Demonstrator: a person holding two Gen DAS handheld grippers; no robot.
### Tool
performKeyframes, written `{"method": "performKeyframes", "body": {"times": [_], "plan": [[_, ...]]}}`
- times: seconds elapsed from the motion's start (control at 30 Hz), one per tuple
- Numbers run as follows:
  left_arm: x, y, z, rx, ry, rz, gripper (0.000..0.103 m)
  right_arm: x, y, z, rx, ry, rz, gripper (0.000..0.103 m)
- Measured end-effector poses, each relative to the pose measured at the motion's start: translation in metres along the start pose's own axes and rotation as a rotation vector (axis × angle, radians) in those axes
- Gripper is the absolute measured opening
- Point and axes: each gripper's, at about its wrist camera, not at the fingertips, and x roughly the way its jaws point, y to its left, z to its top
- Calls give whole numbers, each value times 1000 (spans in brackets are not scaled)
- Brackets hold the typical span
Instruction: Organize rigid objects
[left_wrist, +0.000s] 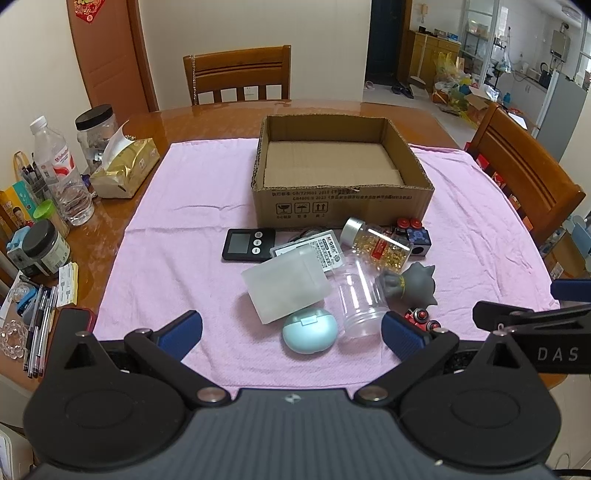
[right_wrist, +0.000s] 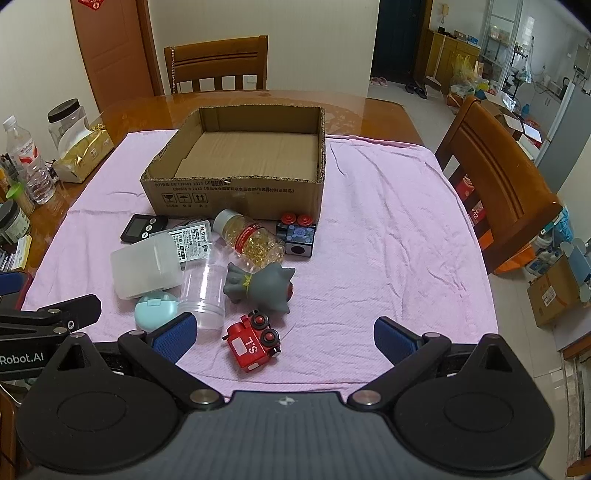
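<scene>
Nothing has gone into the cardboard box yet; its floor is bare, so by my reading the sorting is at its very start. The box sits in the upper middle of both views on a pink towel spread over the desk. The loose things lie in a heap just below it, at the centre of the left view and left of centre in the right view: a black timer, a frosted plastic case, a clear empty jar on its side, a bottle of yellow capsules, a grey toy figure, a mint round case, a dark cube toy and a red toy train.

The left gripper hangs at the lower edge with fingers wide apart and nothing between them; the right gripper likewise, spread and empty, the train lying between its fingers' lines.

The next move probably calls for lowering the right gripper over the train, closing across its narrow sides, then lifting it over the box wall
</scene>
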Motion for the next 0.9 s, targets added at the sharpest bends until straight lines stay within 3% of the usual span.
{"method": "performKeyframes", "body": {"times": [0.9], "plan": [[-3, -6, 5, 16, -14, 14, 102, 0, -5, 5, -2, -9, 3, 103]]}}
